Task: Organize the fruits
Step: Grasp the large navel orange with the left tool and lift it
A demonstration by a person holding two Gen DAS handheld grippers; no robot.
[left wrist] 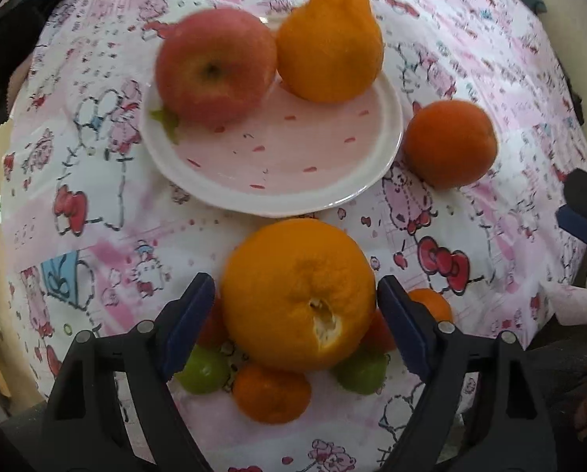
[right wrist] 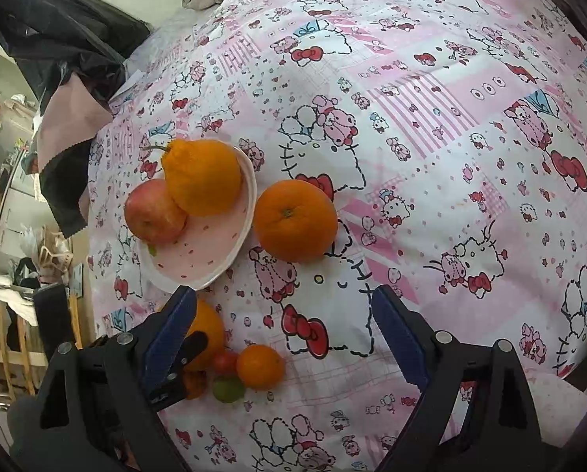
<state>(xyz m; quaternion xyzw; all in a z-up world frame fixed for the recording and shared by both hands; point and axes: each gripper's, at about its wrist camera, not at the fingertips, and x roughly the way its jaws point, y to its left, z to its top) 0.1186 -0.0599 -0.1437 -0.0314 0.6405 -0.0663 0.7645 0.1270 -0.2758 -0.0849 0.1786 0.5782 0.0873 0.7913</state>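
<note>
A pink plate (left wrist: 277, 157) holds a red apple (left wrist: 215, 67) and a knobbed orange (left wrist: 331, 41). My left gripper (left wrist: 295, 306) is shut on a large orange (left wrist: 297, 295), lifted above small tangerines (left wrist: 272, 395) and green limes (left wrist: 203, 369) on the cloth. A round orange (left wrist: 449, 143) lies right of the plate. In the right wrist view, my right gripper (right wrist: 283, 332) is open and empty above the cloth, near the round orange (right wrist: 295, 220), the plate (right wrist: 203, 255) and the small fruits (right wrist: 260, 365).
A pink cartoon-print cloth (right wrist: 431, 137) covers the table. Dark clothing (right wrist: 69, 59) hangs at the table's far left edge. My right gripper's tip shows at the right edge of the left wrist view (left wrist: 582, 212).
</note>
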